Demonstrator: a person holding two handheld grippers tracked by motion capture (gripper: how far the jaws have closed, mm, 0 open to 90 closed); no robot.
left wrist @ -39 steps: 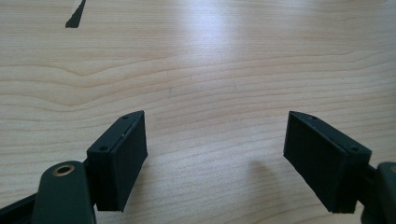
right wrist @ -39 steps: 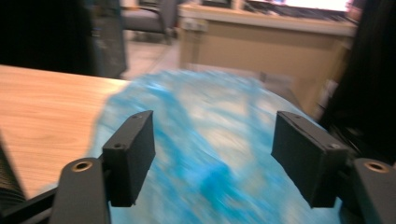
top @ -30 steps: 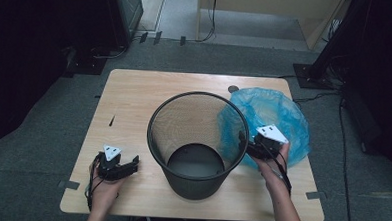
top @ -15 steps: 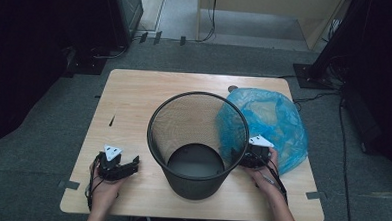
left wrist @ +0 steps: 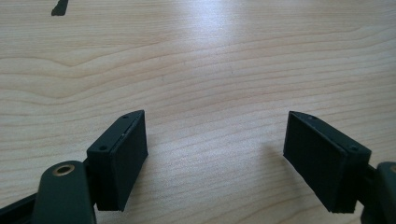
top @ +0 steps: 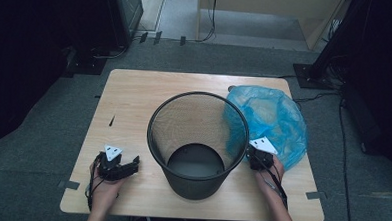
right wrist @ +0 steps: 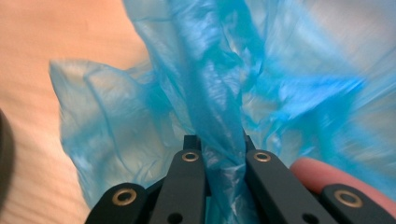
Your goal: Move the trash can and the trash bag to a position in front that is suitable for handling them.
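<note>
- Wood grain of the table (left wrist: pixel 210 60) is seen close up between the parted, empty jaws of the left gripper (left wrist: pixel 215 158).
- Right of it a round black mesh bin (top: pixel 197 140) is seen from above.
- Crinkled translucent blue bag (right wrist: pixel 224 93) is pinched by the right gripper (right wrist: pixel 219 144) beside the bin.
</note>
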